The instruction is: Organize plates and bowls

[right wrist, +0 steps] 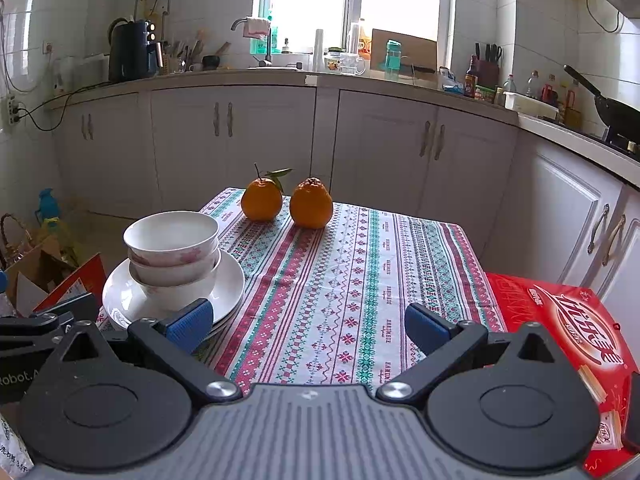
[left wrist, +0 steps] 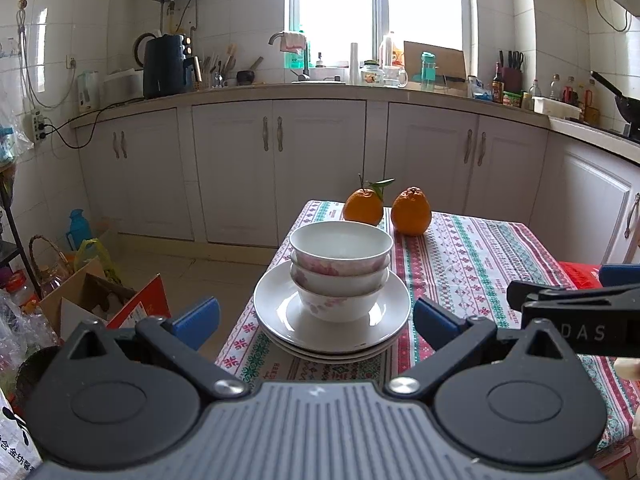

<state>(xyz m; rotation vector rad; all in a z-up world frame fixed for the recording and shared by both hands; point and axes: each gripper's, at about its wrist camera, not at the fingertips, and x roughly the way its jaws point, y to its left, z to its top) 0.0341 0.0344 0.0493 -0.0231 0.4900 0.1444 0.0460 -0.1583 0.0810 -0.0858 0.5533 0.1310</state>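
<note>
Three white bowls with pink flowers (left wrist: 340,268) (right wrist: 173,256) are nested in a stack on top of a pile of white plates (left wrist: 280,316) (right wrist: 230,284) near the table's left edge. My left gripper (left wrist: 316,322) is open, its blue pads on either side of the plates' near rim, a little short of them. My right gripper (right wrist: 308,328) is open over bare tablecloth to the right of the stack, holding nothing. Its left pad (right wrist: 188,322) overlaps the plates' near edge in the right wrist view.
Two oranges (left wrist: 386,210) (right wrist: 286,202) sit at the far end of the patterned tablecloth (left wrist: 472,264) (right wrist: 340,280). A red box (right wrist: 560,328) lies at the table's right. Cardboard boxes and bags (left wrist: 100,296) crowd the floor on the left. Kitchen cabinets (left wrist: 280,160) stand behind.
</note>
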